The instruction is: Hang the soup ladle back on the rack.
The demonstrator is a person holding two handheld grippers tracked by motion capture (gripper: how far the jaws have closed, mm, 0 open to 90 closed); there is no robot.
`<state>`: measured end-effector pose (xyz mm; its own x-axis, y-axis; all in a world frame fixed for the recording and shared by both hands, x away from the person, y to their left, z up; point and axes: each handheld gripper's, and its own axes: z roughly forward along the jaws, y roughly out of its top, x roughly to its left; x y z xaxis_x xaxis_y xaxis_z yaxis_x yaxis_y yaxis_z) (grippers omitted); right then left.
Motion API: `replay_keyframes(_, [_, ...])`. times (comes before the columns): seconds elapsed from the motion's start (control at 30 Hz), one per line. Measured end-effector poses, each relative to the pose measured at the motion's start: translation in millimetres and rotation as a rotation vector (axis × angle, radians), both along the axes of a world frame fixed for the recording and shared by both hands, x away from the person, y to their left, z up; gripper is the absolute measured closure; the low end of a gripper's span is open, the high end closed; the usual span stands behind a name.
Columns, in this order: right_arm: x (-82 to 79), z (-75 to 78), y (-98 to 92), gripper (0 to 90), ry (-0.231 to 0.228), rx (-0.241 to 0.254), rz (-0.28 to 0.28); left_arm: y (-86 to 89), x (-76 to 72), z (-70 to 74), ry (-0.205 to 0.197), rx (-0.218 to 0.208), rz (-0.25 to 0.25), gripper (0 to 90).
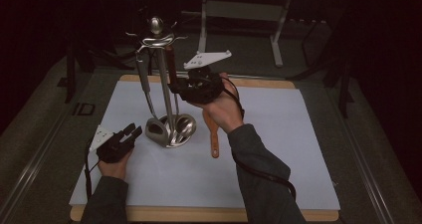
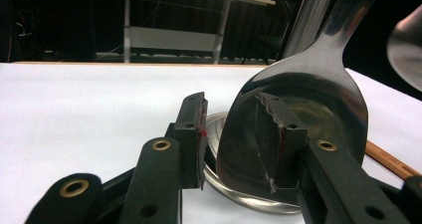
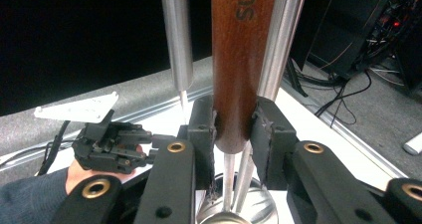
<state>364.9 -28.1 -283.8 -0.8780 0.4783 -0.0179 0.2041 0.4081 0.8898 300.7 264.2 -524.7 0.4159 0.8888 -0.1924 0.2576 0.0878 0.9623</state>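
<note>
A steel utensil stand (image 1: 163, 79) rises from a round base (image 1: 175, 132) on the white mat (image 1: 278, 134). A utensil with a dark wooden handle (image 3: 239, 59) hangs from it. My right gripper (image 1: 175, 87) reaches in from the right, its pads (image 3: 205, 129) pressed on both sides of that handle's lower end. A steel-handled turner (image 1: 144, 82) hangs beside it, its shiny blade (image 2: 308, 84) low by the base. My left gripper (image 1: 130, 133) rests on the mat left of the base, jaws wide apart, and that blade hangs just beyond its right jaw.
A wooden spatula (image 1: 213, 134) lies on the mat right of the stand, under my right wrist. The mat sits on a wooden board (image 1: 199, 215) over grey flooring. A metal frame (image 1: 244, 10) stands far behind in the dark.
</note>
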Motion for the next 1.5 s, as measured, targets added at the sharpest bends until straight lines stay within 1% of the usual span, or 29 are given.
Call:
replay_keyframes(0.07, [0.9, -0.4, 0.5, 71.7, 0.007, 0.006, -0.002, 0.1, -0.1, 0.1, -0.001, -0.001, 0.0, 65.3])
replay_keyframes(0.33, [4.2, -3.8, 0.4, 68.1, 0.009, 0.016, -0.01, 0.1, -0.2, 0.0, -0.002, -0.001, 0.001, 65.2])
replay_keyframes(0.53, [4.5, -4.6, 2.0, 65.1, 0.007, 0.019, -0.002, 0.3, -0.1, 0.0, -0.001, -0.001, 0.001, 65.3])
replay_keyframes(0.7, [5.4, -6.2, 4.0, 64.9, 0.007, 0.016, 0.004, 0.3, -0.2, 0.1, -0.002, -0.003, 0.001, 65.3])
replay_keyframes(0.77, [6.2, -7.3, 4.8, 66.3, 0.008, 0.012, 0.009, 0.4, -0.1, 0.1, -0.002, -0.003, 0.002, 65.3])
replay_keyframes(0.87, [6.4, -7.6, 5.0, 72.1, 0.012, 0.022, 0.02, 0.4, -0.2, 0.1, -0.002, -0.004, 0.002, 65.2])
replay_keyframes(0.9, [6.1, -7.3, 4.9, 72.4, 0.007, 0.018, 0.018, 0.4, -0.2, 0.0, -0.002, -0.004, 0.001, 65.2])
replay_keyframes(1.07, [6.7, -4.9, 3.8, 72.9, 0.012, 0.013, 0.029, 0.7, -0.1, 0.0, -0.002, -0.004, 0.001, 65.3])
replay_keyframes(1.2, [7.2, -2.2, 6.1, 73.5, 0.015, -0.004, 0.038, 0.6, -0.1, 0.0, -0.002, -0.005, 0.001, 65.2])
replay_keyframes(1.43, [10.4, 1.9, 8.7, 73.6, 0.026, -0.009, 0.033, 1.0, 0.0, -0.1, -0.001, -0.005, -0.001, 65.2])
replay_keyframes(1.5, [11.7, 3.0, 9.9, 73.6, 0.031, -0.018, 0.032, 0.9, -0.1, -0.1, -0.001, -0.006, -0.001, 65.2])
